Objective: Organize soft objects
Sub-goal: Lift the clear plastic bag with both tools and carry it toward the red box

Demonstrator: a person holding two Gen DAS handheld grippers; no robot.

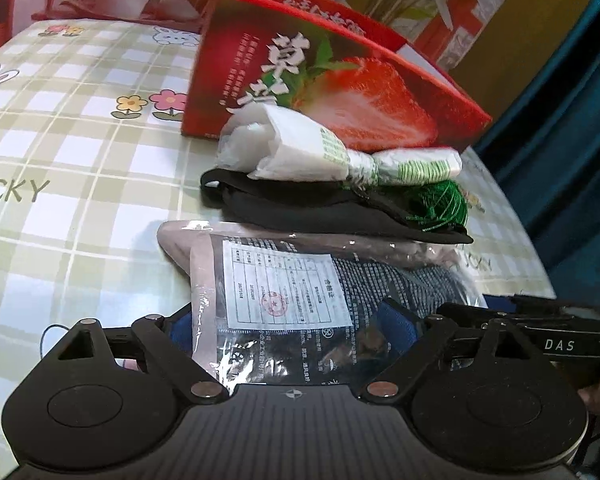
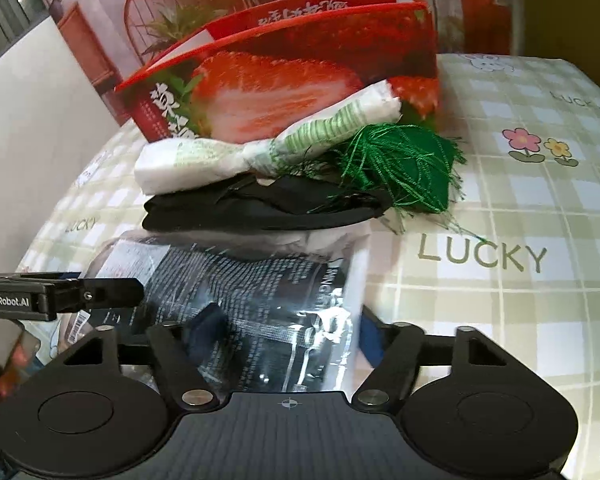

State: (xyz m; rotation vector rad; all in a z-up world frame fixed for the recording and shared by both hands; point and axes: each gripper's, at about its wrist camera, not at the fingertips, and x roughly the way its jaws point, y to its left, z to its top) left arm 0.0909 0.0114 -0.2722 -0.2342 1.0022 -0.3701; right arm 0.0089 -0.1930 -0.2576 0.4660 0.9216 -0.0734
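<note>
A flat clear plastic package with printed labels lies on the checked tablecloth. Stacked on its far part are a folded black cloth, a rolled white and green plastic bag and a green thread tassel. My left gripper stands wide, the package's near end between its blue pads with no clear squeeze. My right gripper has its fingers closed in on the same package. The black cloth, the bag and the tassel sit beyond it.
A red strawberry box, open at the top, stands just behind the stack; it also shows as the red box from the right. The other gripper's body is close at the right. Tablecloth spreads to the right.
</note>
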